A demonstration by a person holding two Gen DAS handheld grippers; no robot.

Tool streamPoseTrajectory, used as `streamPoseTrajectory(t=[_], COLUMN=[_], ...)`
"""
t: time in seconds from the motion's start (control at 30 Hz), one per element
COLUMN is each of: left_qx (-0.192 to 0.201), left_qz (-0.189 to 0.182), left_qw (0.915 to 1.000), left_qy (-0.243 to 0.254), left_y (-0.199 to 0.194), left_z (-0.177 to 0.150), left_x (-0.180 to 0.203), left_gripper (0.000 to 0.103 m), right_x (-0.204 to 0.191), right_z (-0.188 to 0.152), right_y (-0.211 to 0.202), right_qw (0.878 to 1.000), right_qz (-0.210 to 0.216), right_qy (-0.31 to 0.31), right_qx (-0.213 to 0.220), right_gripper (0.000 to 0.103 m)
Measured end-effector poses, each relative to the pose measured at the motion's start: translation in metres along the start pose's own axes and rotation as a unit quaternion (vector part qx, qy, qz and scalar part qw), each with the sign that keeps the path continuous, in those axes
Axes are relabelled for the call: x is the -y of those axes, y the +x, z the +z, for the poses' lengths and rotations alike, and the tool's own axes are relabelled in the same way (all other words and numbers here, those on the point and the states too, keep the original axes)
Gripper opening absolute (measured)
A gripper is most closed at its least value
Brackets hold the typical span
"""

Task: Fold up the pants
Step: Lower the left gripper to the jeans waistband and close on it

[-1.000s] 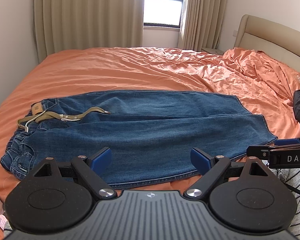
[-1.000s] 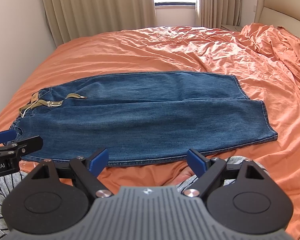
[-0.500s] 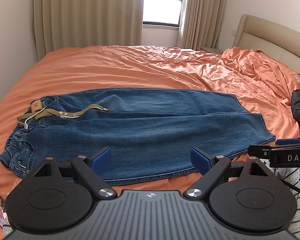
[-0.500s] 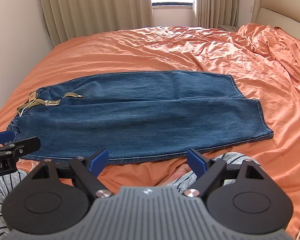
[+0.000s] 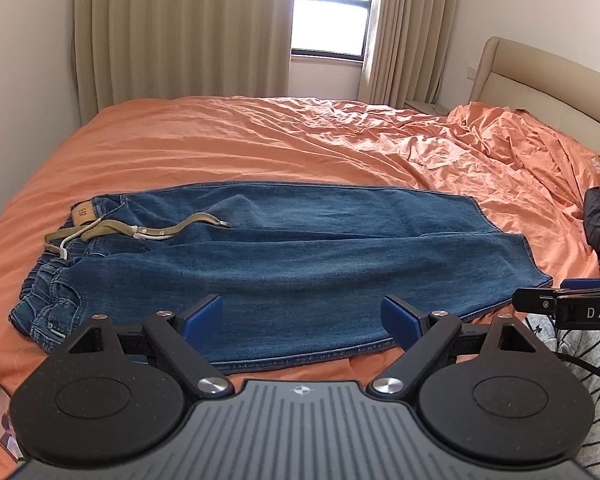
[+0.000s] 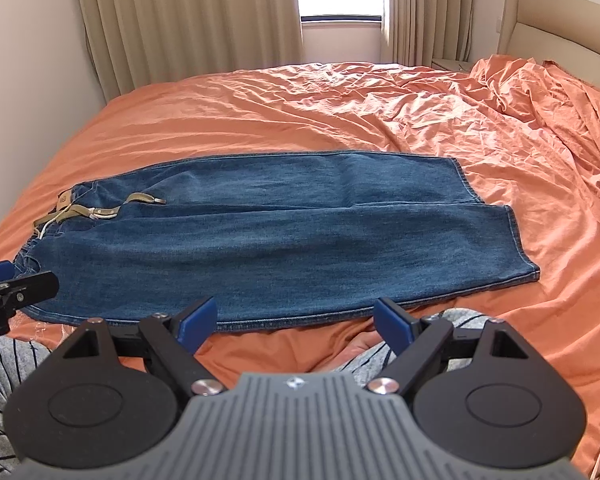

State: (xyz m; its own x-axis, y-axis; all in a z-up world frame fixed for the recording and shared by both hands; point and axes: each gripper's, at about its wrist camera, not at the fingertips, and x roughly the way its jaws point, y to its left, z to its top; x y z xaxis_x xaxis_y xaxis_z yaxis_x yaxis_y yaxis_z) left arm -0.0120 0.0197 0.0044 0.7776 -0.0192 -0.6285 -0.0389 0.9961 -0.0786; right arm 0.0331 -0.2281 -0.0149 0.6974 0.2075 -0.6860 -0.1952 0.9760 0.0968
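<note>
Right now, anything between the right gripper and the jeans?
Right wrist view: only a strip of bare orange bedsheet and a bit of striped clothing separate the open right gripper from the near edge of the jeans.

The blue denim pants [image 5: 300,264] look coarse and matt on the creased, faintly sheened orange cotton bedsheet [image 5: 260,140].

The letters "DAS" stand in white on the right hand-held gripper [image 5: 580,307]; the jeans' waist patch [image 5: 83,213] is unreadable.
</note>
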Motion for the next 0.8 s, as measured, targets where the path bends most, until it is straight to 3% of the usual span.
streamPoseTrajectory(t=[0.1,0.17,0.3,0.4,0.5,0.57,0.6,0.7,0.8], left_qx=[0.001,0.005,0.007,0.000,-0.001,0.004,0.004,-0.023,-0.048], left_qz=[-0.006,0.007,0.032,0.022,0.025,0.026,0.026,0.030,0.020], left_qw=[0.9997,0.9991,0.9974,0.9950,0.9918,0.9897,0.9888,0.9817,0.9741], left_qy=[-0.025,-0.042,-0.064,-0.098,-0.125,-0.141,-0.147,-0.187,-0.220], left_y=[0.000,0.000,0.002,0.011,0.025,0.039,0.047,0.083,0.123], left_z=[0.005,0.009,0.024,0.039,0.053,0.060,0.061,0.061,0.054], left_x=[-0.029,-0.053,-0.106,-0.154,-0.207,-0.242,-0.257,-0.306,-0.341], left_gripper=[0.084,0.080,0.059,0.058,0.059,0.068,0.074,0.074,0.073], right_x=[0.004,0.007,0.012,0.010,0.019,0.027,0.028,0.026,0.017], right_z=[0.003,0.006,0.017,0.032,0.044,0.050,0.052,0.057,0.058], right_y=[0.005,0.010,0.032,0.064,0.096,0.120,0.130,0.159,0.184], right_qw=[0.999,0.998,0.990,0.992,0.990,0.987,0.987,0.991,0.994], right_qz=[0.021,0.053,0.123,0.113,0.129,0.143,0.138,0.115,0.091], right_qy=[-0.002,-0.002,-0.004,-0.002,0.031,0.055,0.059,0.047,0.027], right_qx=[0.026,0.046,0.072,0.048,0.049,0.057,0.056,0.050,0.052], right_gripper=[0.082,0.082,0.082,0.082,0.081,0.081,0.081,0.081,0.070])
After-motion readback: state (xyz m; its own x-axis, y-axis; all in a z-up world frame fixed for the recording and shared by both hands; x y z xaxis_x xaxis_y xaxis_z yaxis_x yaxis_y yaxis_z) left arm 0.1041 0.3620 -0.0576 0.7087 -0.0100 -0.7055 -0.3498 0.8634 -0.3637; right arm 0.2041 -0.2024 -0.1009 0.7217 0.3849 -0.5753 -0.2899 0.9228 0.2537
